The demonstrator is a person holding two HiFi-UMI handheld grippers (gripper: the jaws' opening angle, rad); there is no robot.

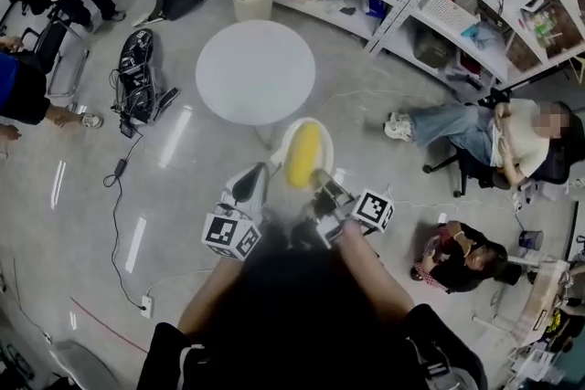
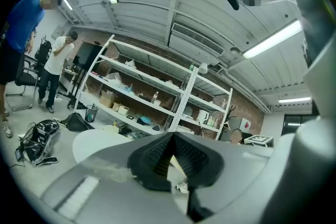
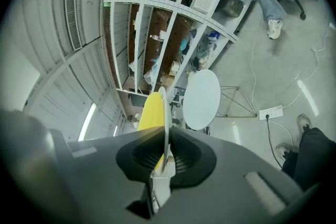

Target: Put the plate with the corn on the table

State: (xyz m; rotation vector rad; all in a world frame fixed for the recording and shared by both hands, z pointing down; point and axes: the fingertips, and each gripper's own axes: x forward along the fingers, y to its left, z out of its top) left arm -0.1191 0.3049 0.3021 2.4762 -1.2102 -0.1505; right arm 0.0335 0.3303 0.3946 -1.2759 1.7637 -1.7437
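Fingers of my right gripper (image 3: 167,139) pinch the round white plate (image 3: 166,105) by its rim so the yellow corn cob (image 3: 152,113) rides flat, short of the round white table (image 1: 256,73)'s near edge, while my left gripper (image 2: 170,140) hangs closed and empty beside it.

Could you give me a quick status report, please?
Left gripper shut, empty. Right gripper clamps plate rim, corn aboard. Plate short of round table; tabletop bare.

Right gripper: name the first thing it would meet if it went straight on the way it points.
Probably the table, just ahead and slightly below. The plate with corn, clamped in the right gripper's tongs, would reach it first. Depth is unclear.
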